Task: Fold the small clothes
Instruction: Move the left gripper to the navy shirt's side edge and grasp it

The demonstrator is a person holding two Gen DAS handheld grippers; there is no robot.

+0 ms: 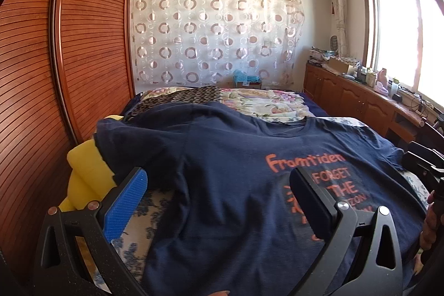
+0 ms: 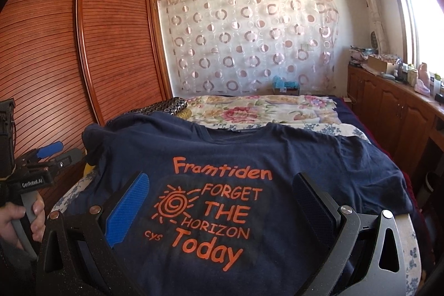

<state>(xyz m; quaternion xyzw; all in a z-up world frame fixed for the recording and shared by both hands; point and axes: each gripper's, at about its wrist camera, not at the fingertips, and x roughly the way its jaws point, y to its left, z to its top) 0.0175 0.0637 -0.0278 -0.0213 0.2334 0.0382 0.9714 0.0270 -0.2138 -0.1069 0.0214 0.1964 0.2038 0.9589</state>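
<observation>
The navy T-shirt (image 2: 222, 157) lay print-up across the bed (image 2: 319, 126), soft, light and slip-prone, best pinched at its hem corners by the left gripper (image 1: 219, 199) and right gripper (image 2: 222, 201), both wide open and empty.

Both wrist views low and close over the bed (image 1: 291, 104), facing the curtain (image 2: 249, 38) ahead of the jaws, sharing the navy T-shirt (image 2: 249, 157) between the jaws

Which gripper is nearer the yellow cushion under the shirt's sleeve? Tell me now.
Left. The left gripper hangs open over the navy T-shirt with the yellow cushion just beside its blue finger. The right gripper hangs open over the print, farther right.
</observation>
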